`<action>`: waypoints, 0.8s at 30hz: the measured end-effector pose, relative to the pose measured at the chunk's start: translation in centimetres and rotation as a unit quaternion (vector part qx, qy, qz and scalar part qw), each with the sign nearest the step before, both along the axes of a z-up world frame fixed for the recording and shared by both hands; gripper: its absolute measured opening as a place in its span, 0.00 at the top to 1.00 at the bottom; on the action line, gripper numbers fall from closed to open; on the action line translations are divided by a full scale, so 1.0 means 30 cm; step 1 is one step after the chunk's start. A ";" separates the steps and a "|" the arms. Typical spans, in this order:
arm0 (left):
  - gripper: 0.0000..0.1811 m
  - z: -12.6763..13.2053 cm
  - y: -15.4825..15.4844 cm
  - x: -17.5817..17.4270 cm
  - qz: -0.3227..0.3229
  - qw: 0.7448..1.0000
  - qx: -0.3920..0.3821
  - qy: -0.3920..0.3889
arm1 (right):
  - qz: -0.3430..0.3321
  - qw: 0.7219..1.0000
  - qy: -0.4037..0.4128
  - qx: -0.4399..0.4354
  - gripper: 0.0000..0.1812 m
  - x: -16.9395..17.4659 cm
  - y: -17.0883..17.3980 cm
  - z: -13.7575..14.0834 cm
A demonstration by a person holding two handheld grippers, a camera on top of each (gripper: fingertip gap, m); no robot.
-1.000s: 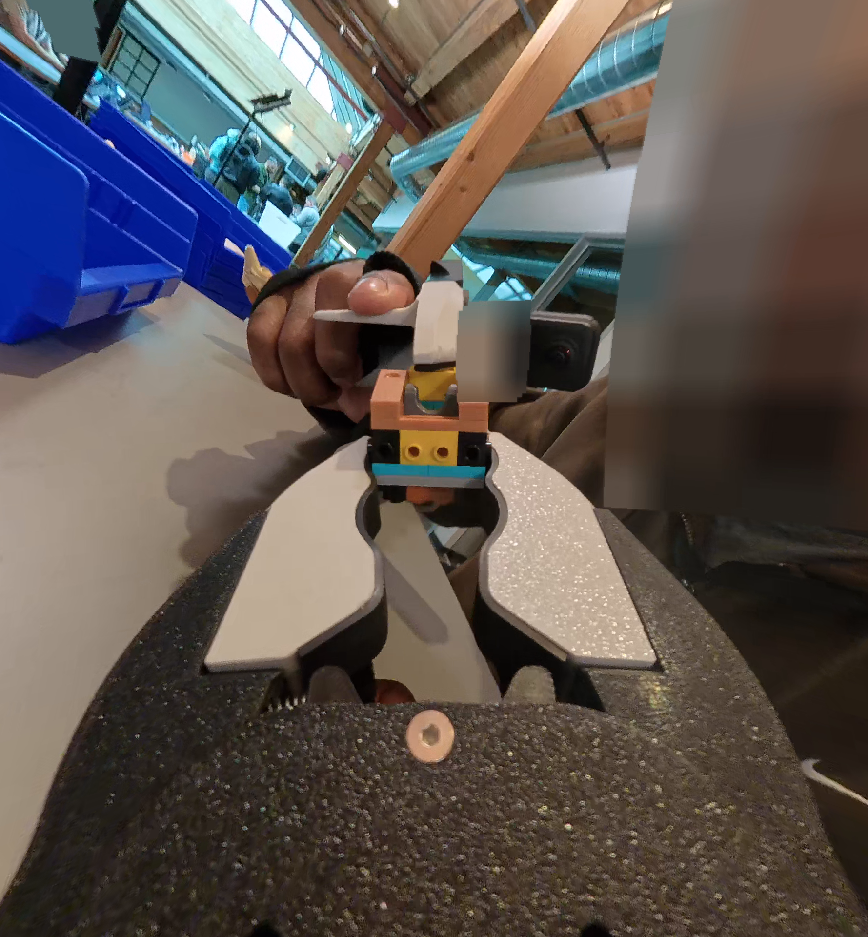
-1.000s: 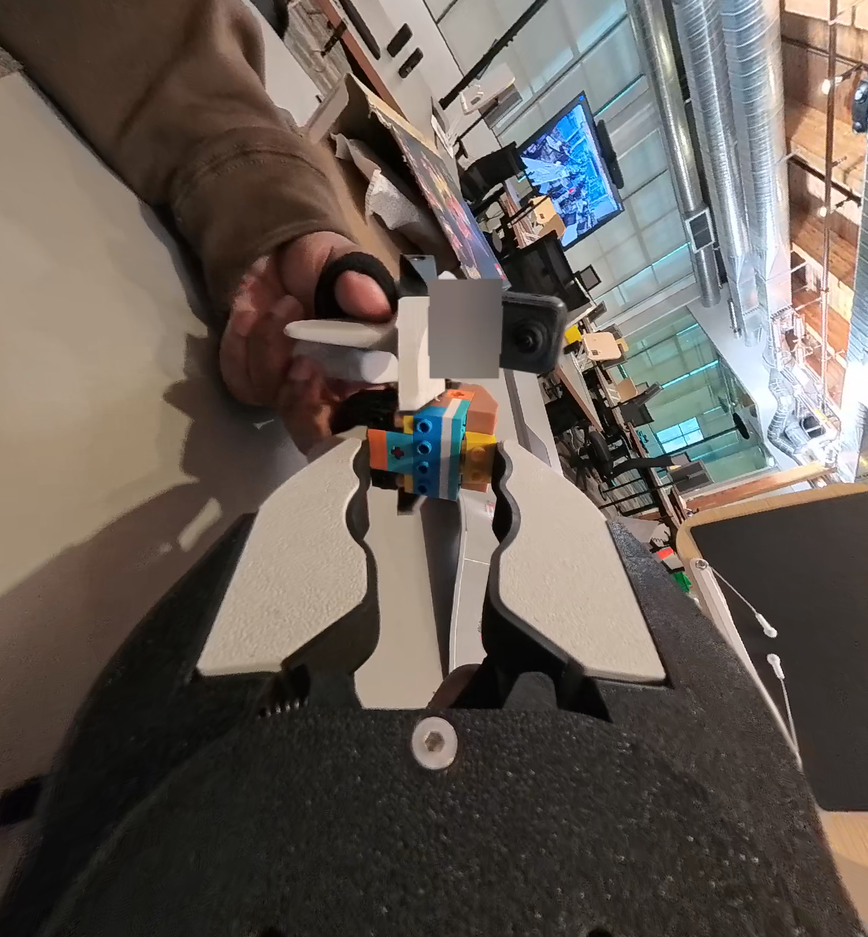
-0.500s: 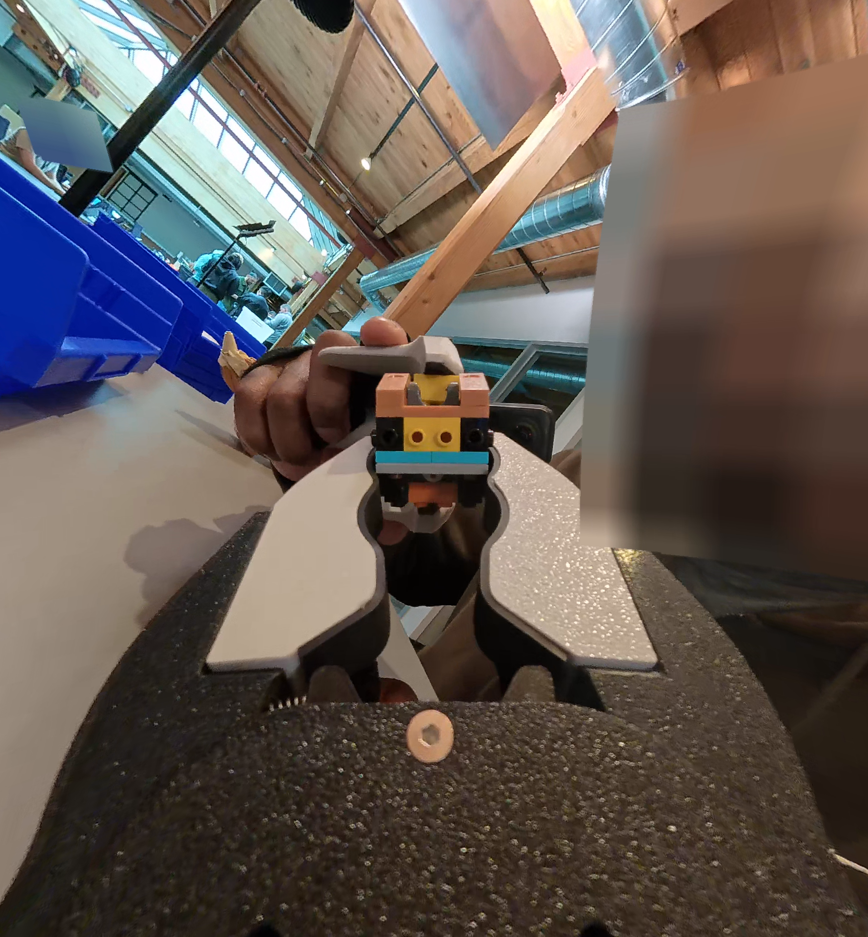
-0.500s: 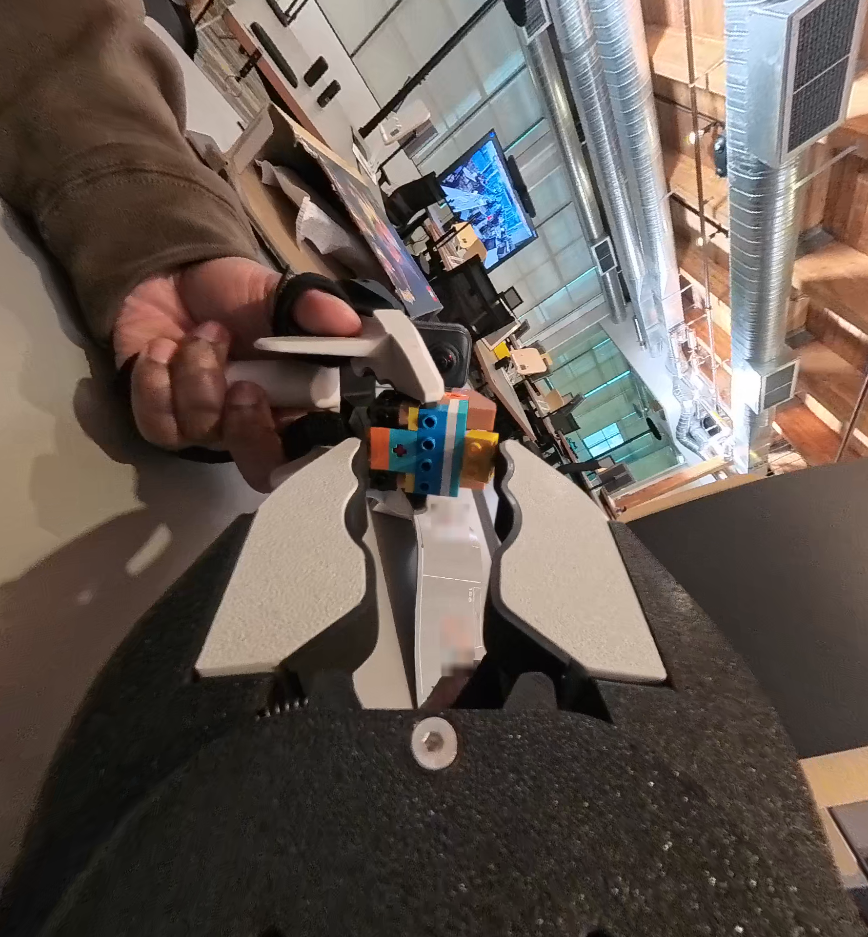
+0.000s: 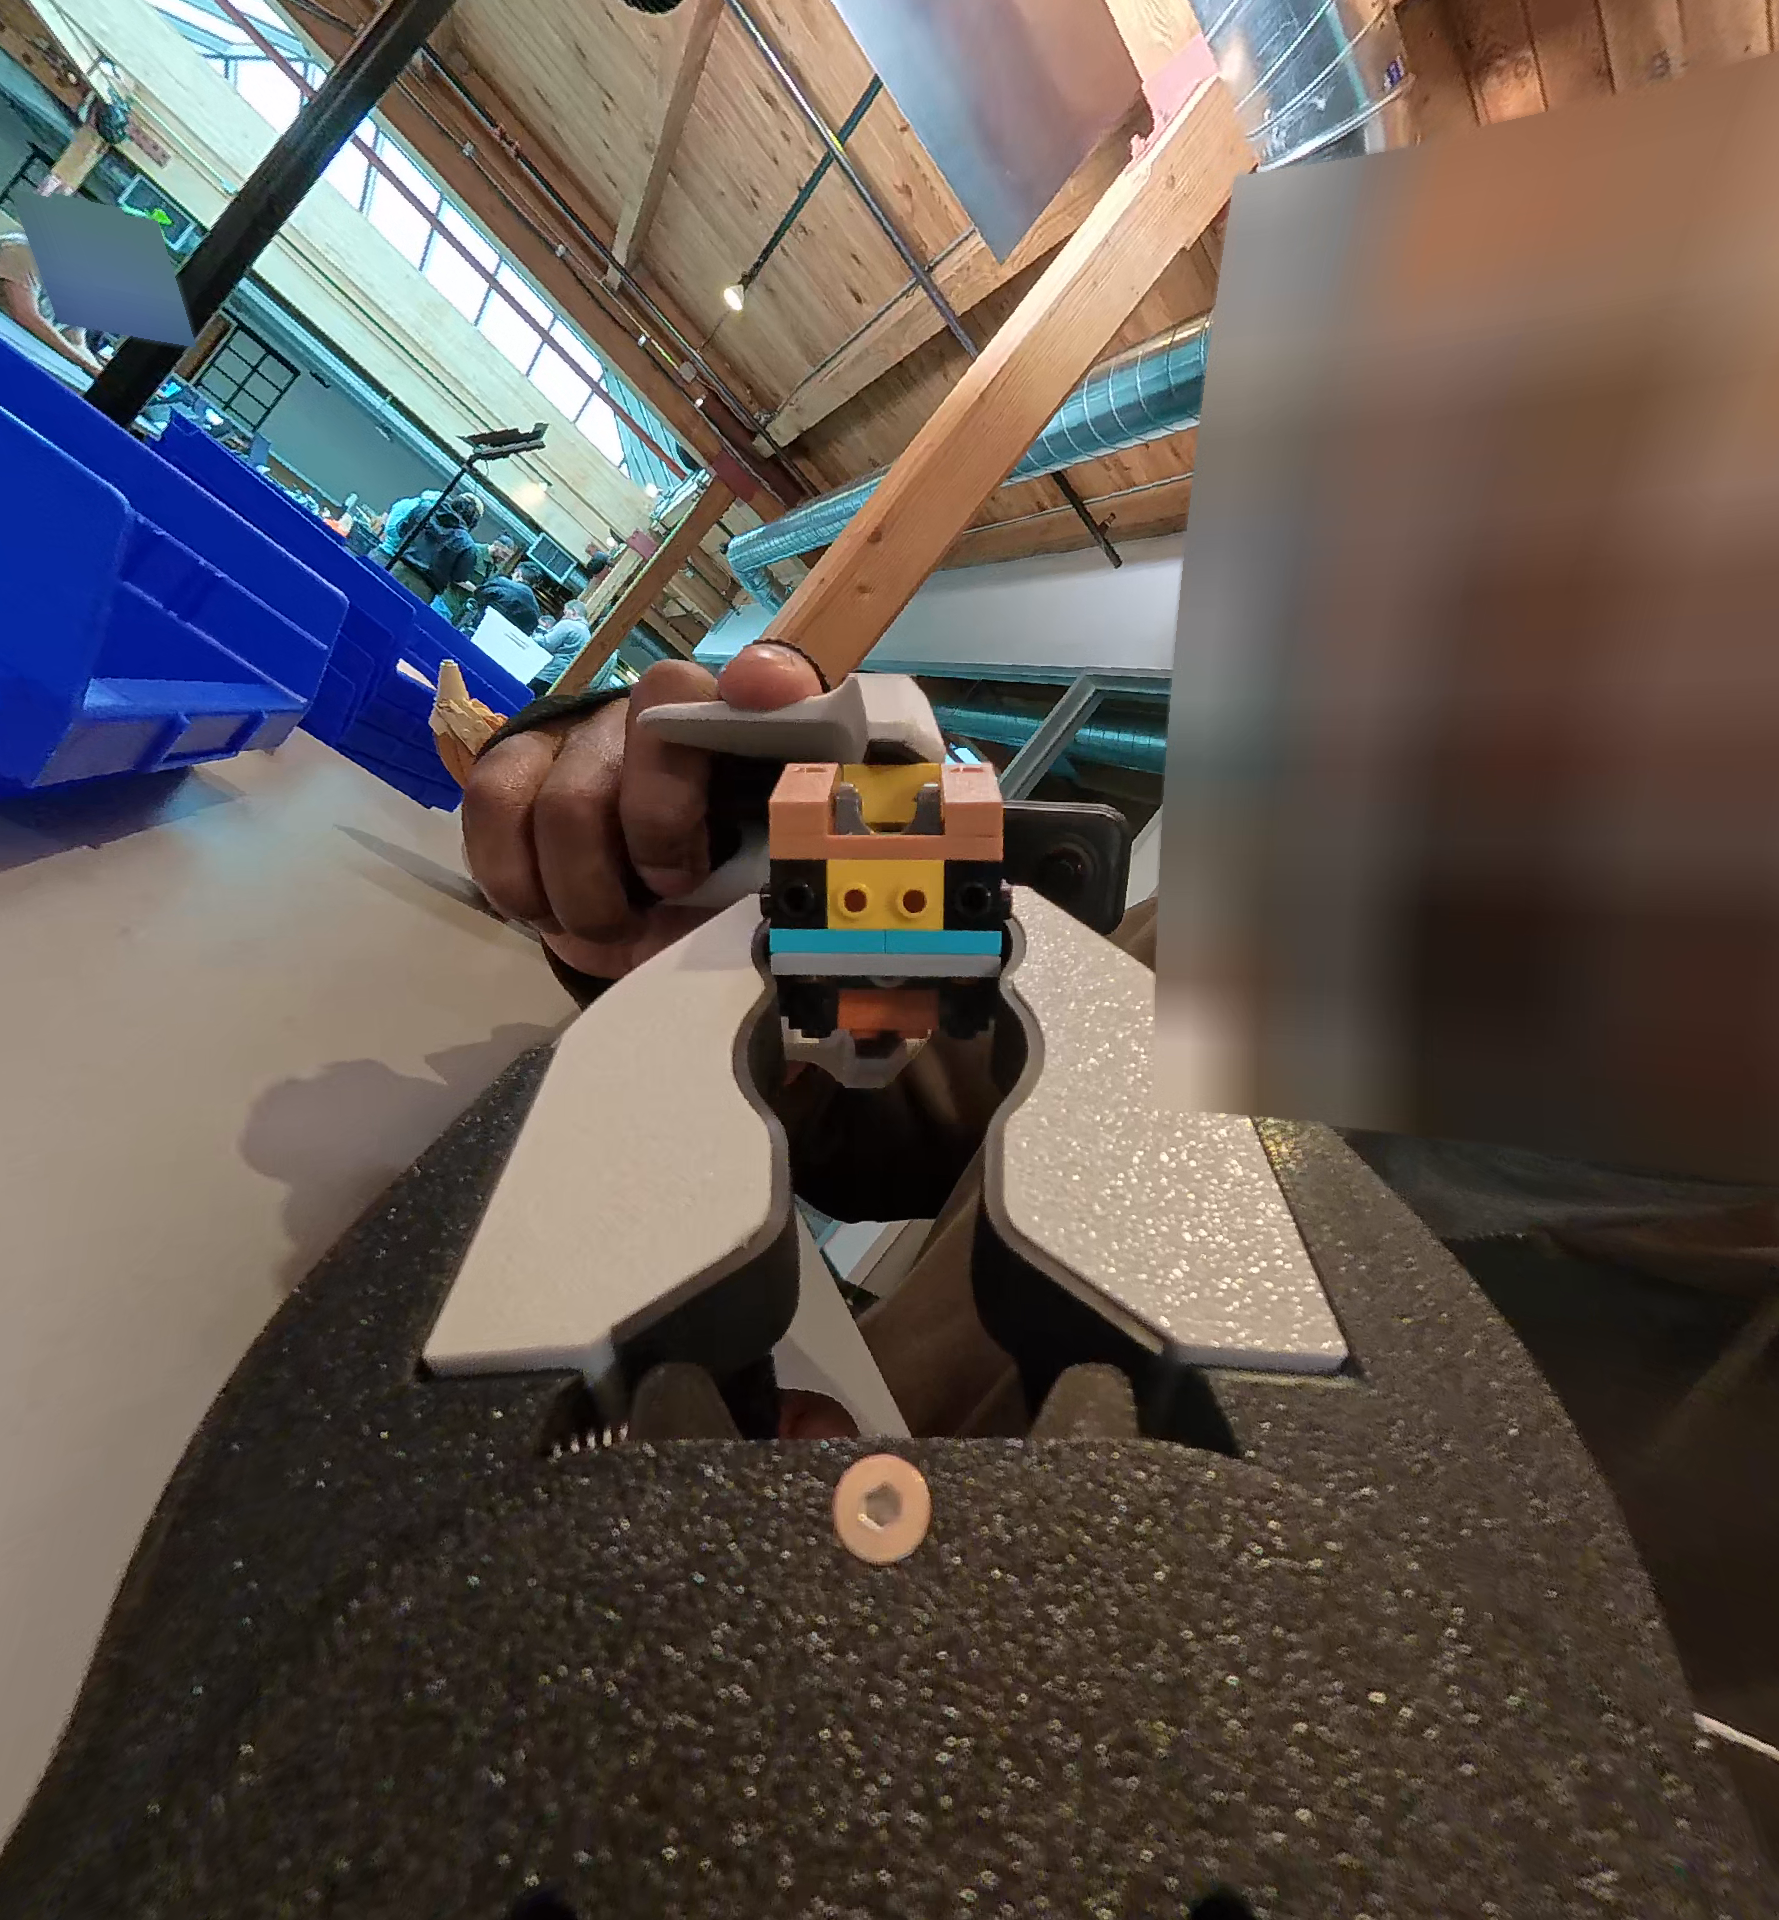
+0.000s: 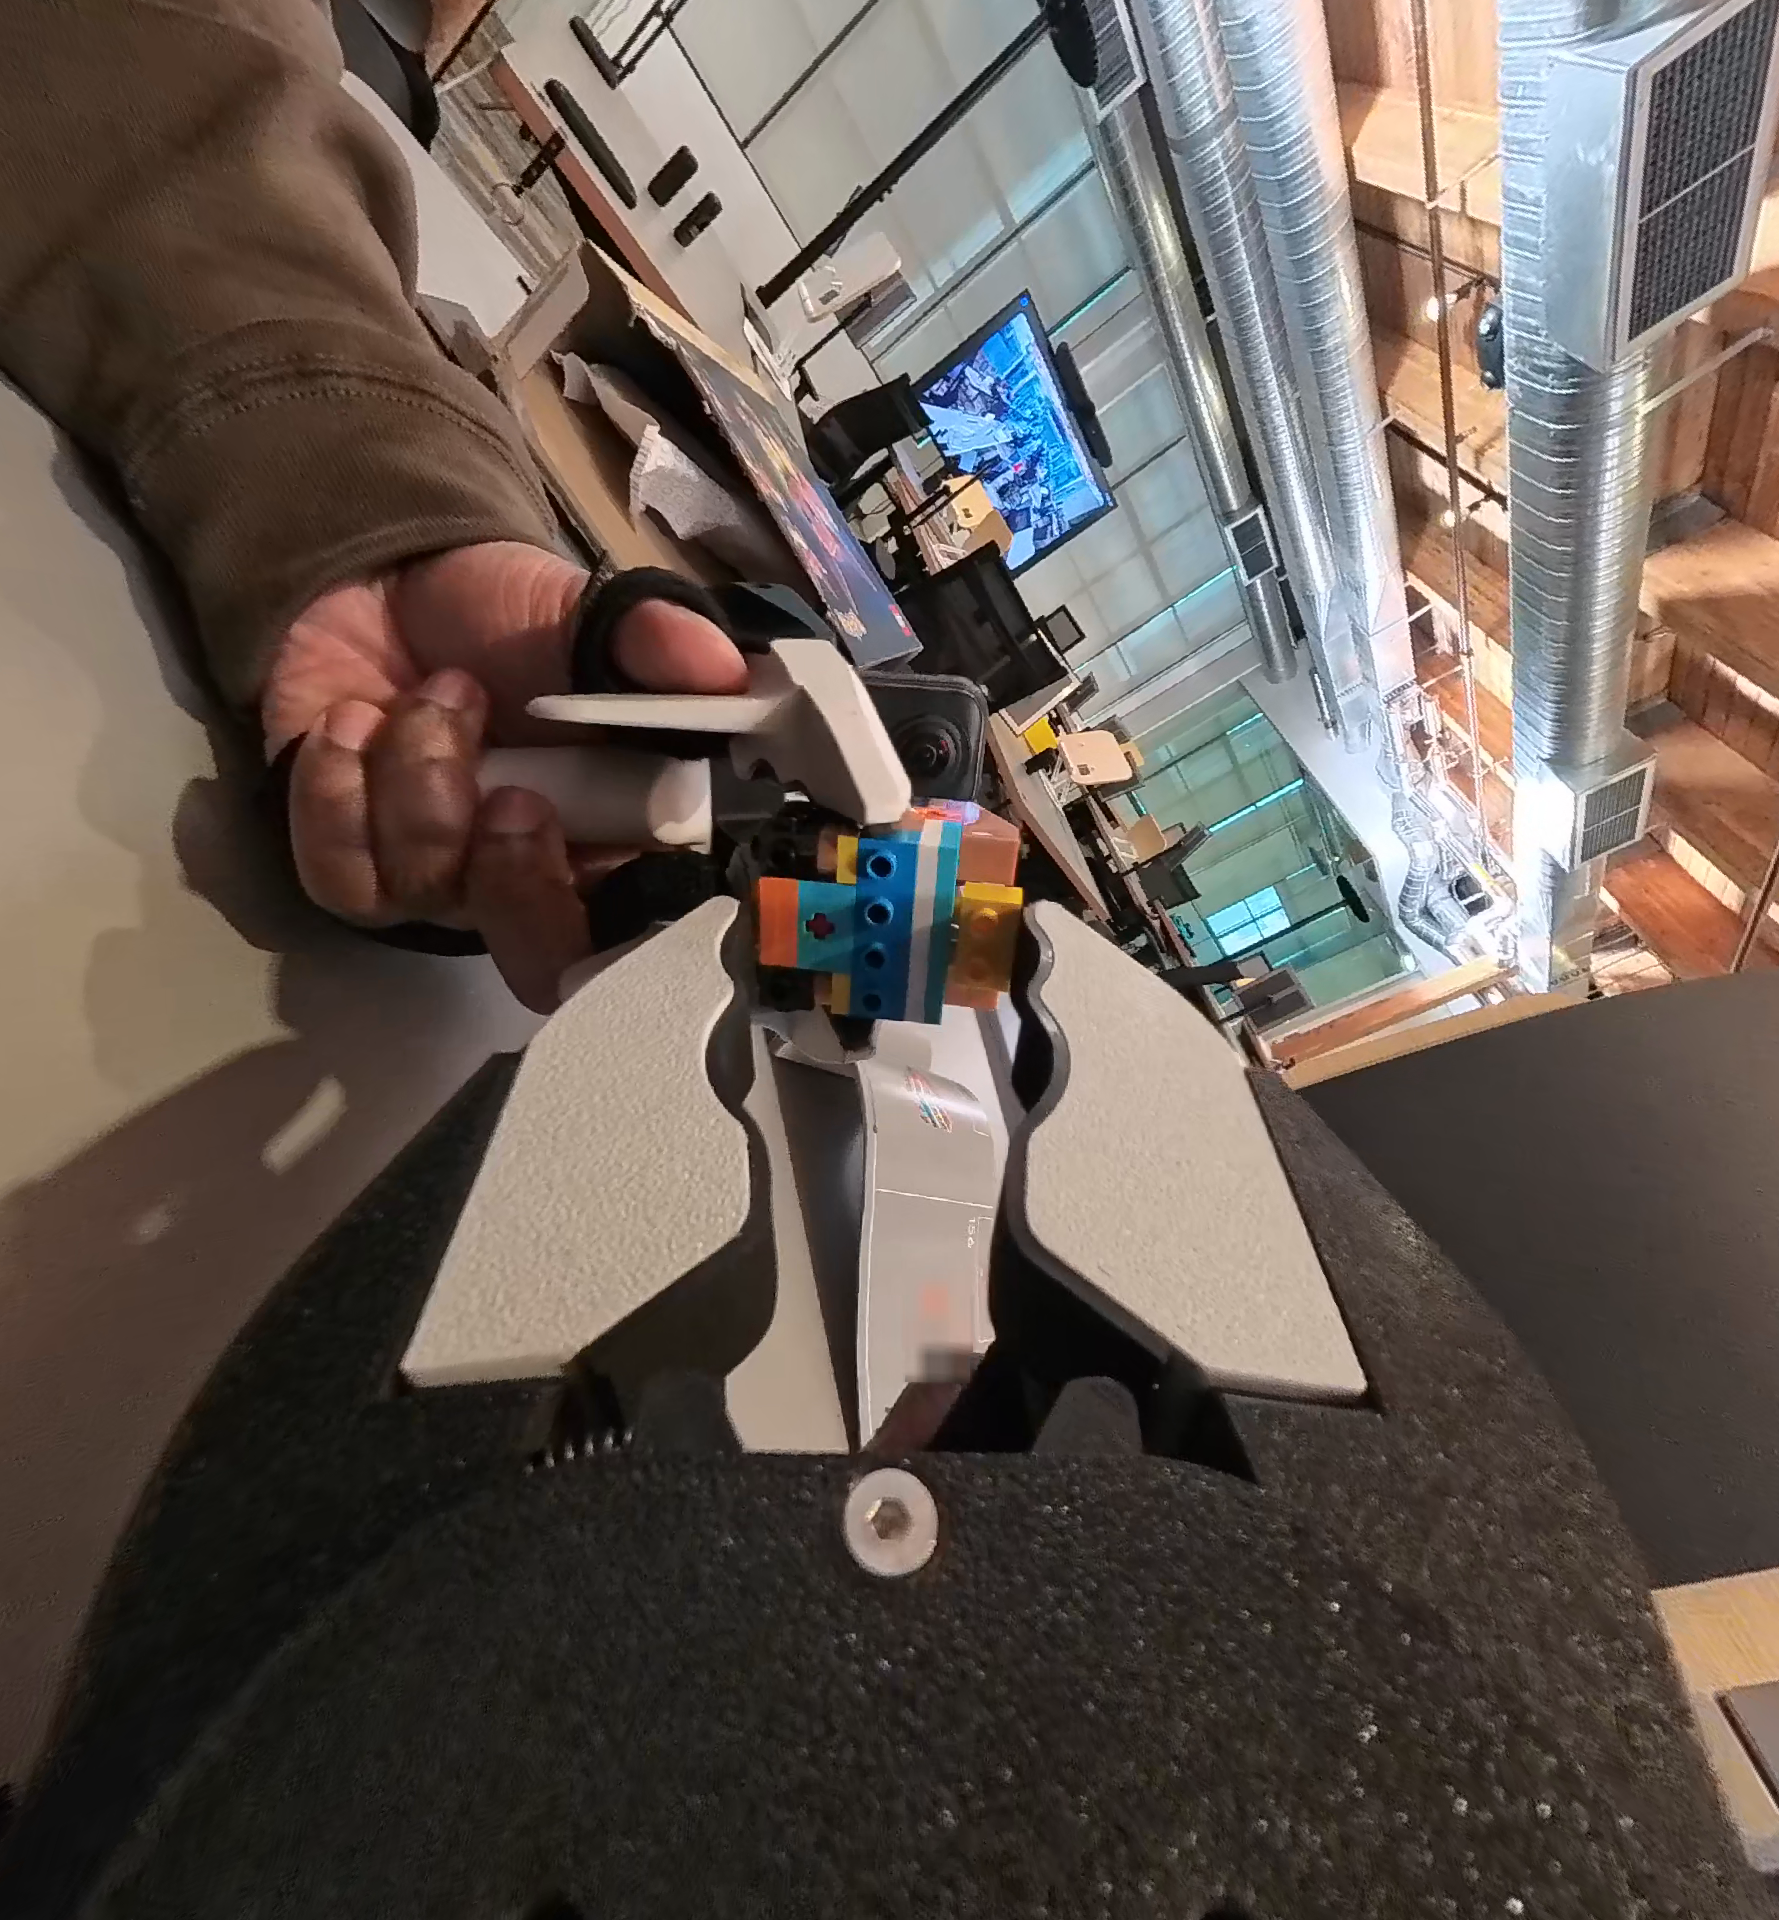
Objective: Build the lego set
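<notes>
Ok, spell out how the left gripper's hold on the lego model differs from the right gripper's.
1. The left gripper pinches the lego model low, at its teal strip, with the peach block clear above. The right gripper pinches it end to end, orange against one fingertip and yellow against the other.
2. The left gripper faces the model's narrow end; the right gripper faces its blue studded side.

Shared: both jaws are shut on the same model.

A pale grey table (image 5: 116,1039) carries blue plastic bins (image 5: 85,623) along its far left edge
</notes>
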State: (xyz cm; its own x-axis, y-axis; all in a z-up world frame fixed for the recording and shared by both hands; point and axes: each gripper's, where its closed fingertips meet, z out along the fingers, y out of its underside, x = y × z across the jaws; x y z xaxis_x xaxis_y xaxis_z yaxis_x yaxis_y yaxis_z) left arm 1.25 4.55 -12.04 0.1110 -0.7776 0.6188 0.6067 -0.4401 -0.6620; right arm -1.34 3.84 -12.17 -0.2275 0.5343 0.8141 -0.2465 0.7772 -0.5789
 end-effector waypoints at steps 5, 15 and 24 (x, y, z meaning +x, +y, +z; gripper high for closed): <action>0.80 -0.007 0.002 0.002 0.005 1.000 0.000 0.013 | 0.004 1.000 -0.006 -0.001 0.75 0.001 0.001 -0.007; 0.80 -0.016 0.004 0.006 0.003 1.000 -0.005 0.023 | 0.007 1.000 -0.015 0.007 0.75 0.005 0.003 -0.016; 0.80 -0.011 0.008 -0.004 0.015 1.000 0.003 0.027 | 0.001 1.000 0.004 0.003 0.75 -0.002 0.004 -0.011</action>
